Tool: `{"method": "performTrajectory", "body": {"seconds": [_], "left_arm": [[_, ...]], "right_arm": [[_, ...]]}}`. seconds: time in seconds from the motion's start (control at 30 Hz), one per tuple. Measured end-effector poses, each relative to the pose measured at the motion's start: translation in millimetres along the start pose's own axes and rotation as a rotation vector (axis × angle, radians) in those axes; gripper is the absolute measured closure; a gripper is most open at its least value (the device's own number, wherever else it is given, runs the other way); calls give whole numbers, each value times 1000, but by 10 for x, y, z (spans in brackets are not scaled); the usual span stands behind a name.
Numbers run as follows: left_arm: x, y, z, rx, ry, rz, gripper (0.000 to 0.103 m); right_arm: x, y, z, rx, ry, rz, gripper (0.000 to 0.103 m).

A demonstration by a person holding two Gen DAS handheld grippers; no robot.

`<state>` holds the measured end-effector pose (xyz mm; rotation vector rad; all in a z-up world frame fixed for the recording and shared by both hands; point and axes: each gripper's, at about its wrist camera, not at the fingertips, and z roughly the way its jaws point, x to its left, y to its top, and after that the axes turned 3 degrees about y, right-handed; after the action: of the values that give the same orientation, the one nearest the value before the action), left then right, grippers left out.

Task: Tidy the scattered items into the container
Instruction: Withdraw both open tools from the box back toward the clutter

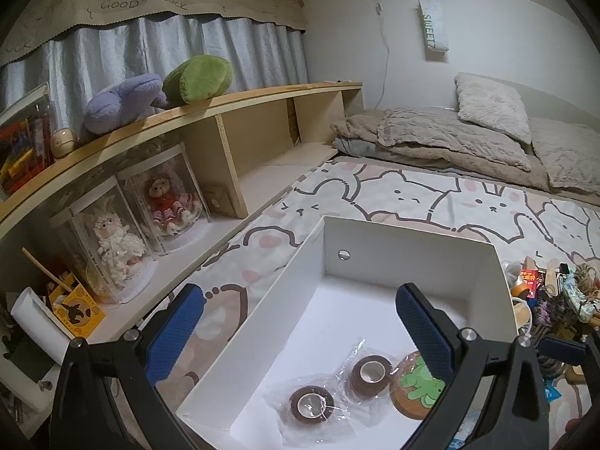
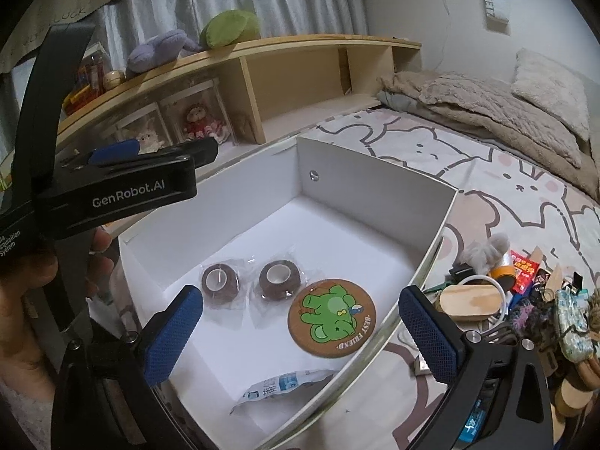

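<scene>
1. Your white box (image 2: 431, 225) sits on the bed (image 2: 525, 202), its long axis running from your near edge toward the shelf (image 2: 300, 43) side, open top up. It already holds two brown tape rolls (image 2: 220, 280) side by side in clear wrap, a round coaster (image 2: 332, 317) with a green elephant lying flat just beside them, and a blue-and-white packet (image 2: 277, 386) against the near wall.
2. Most of the work is left, by my reading: a pile of small things (image 2: 525, 292) lies on the bed just beside the box's right wall, including a wooden piece, an orange tape roll and a grey plush bit.
3. Your right tongs (image 2: 300, 332) stand wide open over the box's near right part, holding nothing.
4. Your left tongs (image 1: 300, 332) also stand open and empty, over the box's left wall.
5. The coaster's lettering reads toward the near right corner.
</scene>
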<state>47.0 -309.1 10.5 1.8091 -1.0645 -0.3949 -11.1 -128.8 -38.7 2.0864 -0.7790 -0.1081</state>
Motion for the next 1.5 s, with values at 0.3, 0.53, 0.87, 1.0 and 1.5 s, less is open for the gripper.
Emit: {"method": "performTrajectory", "body": {"seconds": [0.3, 0.53, 0.87, 1.0, 1.5], "left_arm": [[-4, 0, -22, -10, 13, -2, 0], [-42, 17, -52, -22, 19, 5, 0], [-130, 56, -130, -49, -34, -14, 0], [-211, 75, -174, -64, -34, -10, 0], [-529, 147, -392, -114, -121, 2, 0]], "right_arm": [[-46, 1, -44, -22, -23, 7, 0], [-127, 21, -118, -47, -35, 27, 0], [-297, 51, -298, -94, -75, 52, 0], [-394, 64, -405, -118, -90, 67, 0], [-900, -5, -914, -193, -194, 138, 0]]}}
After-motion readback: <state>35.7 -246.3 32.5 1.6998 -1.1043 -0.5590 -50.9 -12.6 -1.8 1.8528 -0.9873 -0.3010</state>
